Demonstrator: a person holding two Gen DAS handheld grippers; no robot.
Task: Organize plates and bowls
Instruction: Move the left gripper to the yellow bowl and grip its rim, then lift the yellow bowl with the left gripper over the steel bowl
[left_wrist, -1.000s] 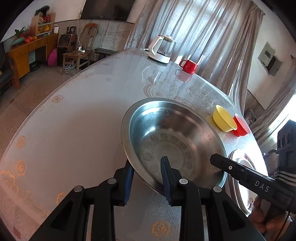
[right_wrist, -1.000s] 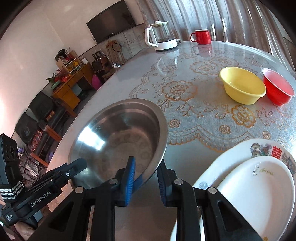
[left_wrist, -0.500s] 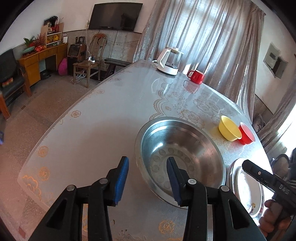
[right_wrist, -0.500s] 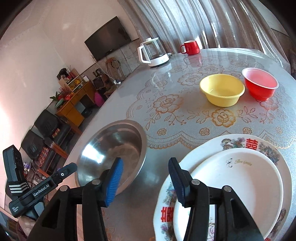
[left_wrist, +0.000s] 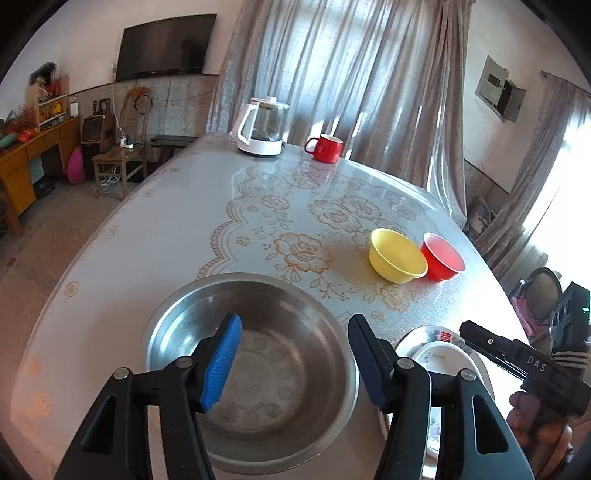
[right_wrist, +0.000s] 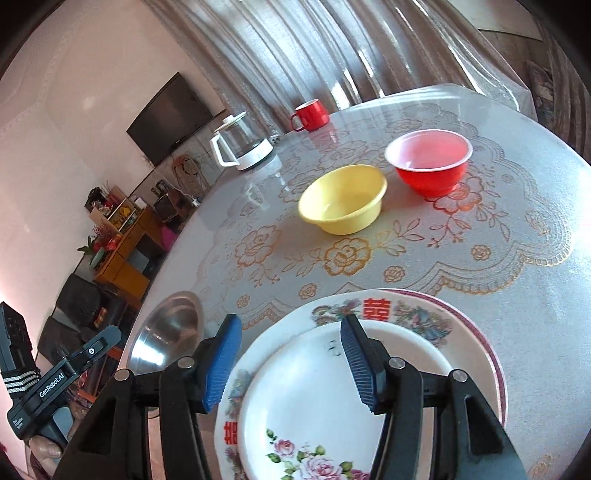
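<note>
A wide steel basin (left_wrist: 258, 362) rests on the table near its front edge. My left gripper (left_wrist: 293, 358) hovers above it, jaws opening, nothing between them. To the basin's right lie two stacked plates (left_wrist: 443, 354): a small white floral plate (right_wrist: 332, 406) on a larger patterned plate (right_wrist: 461, 325). My right gripper (right_wrist: 290, 360) hangs open over these plates, holding nothing. The basin (right_wrist: 170, 332) shows at the left in the right wrist view. Farther back stand a yellow bowl (right_wrist: 341, 199) and a red bowl (right_wrist: 430, 162), side by side; the yellow bowl (left_wrist: 397, 254) and red bowl (left_wrist: 443, 256) also appear in the left wrist view.
A glass kettle (left_wrist: 264, 127) and a red mug (left_wrist: 327, 147) stand at the far edge of the table (left_wrist: 184, 221), which has a floral cover. Curtains hang behind. Chairs, a wooden desk (left_wrist: 22, 162) and a wall television are to the left.
Both grippers let go of the steel basin's rim, opened, and drew back and up. The right gripper swung rightward to above the stacked plates. The basin stays on the table.
</note>
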